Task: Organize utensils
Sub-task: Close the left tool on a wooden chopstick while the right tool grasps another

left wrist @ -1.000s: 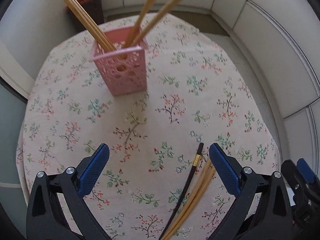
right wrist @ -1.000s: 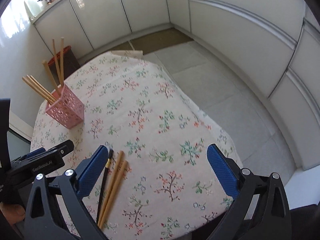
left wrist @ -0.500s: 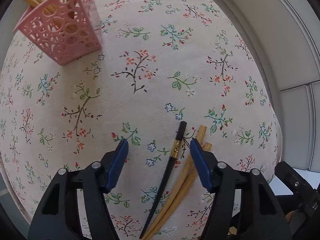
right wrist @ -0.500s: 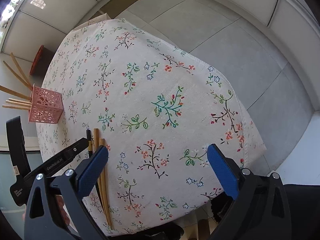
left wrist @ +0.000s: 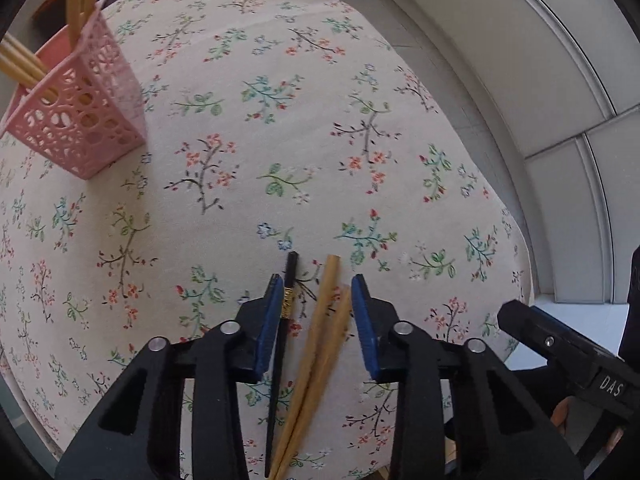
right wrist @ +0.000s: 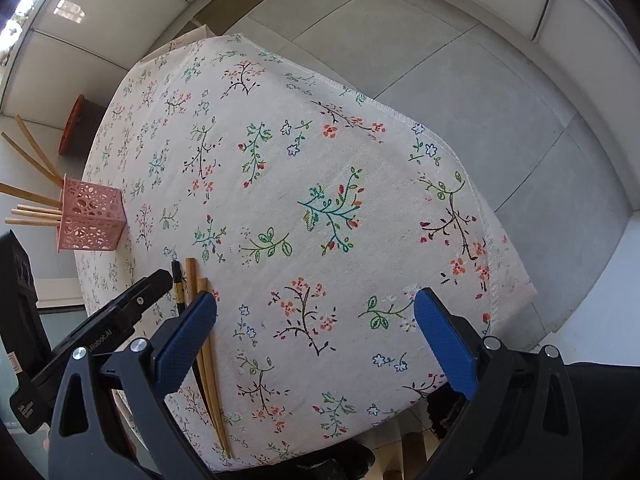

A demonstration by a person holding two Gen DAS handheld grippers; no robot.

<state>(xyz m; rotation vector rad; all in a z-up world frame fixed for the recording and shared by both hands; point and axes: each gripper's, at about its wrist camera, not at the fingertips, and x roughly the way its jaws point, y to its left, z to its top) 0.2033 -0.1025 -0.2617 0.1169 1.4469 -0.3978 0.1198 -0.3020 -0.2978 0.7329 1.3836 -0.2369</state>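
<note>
A black chopstick [left wrist: 289,280] and two wooden chopsticks [left wrist: 326,292] lie side by side on the floral tablecloth [left wrist: 280,120] near its front edge. My left gripper [left wrist: 316,284] points down over them, and its closing jaws straddle all three. A gap still shows between the black stick and the wooden ones. The pink lattice holder [left wrist: 84,124] stands at the far left with several wooden chopsticks in it. My right gripper [right wrist: 316,300] hangs wide open over bare cloth, just right of the wooden chopsticks [right wrist: 192,276] and black chopstick [right wrist: 178,284].
A red-rimmed brown basket [right wrist: 78,124] stands on the floor beyond the table. The cloth's hemmed edge [right wrist: 492,264] drops off at the right, with grey floor tiles [right wrist: 480,80] and white panelled walls around. A hand [left wrist: 568,412] holds the right gripper.
The left gripper has come down over the three chopsticks and its jaws have narrowed from wide to close around them. The right gripper tipped downward early on, then held still.
</note>
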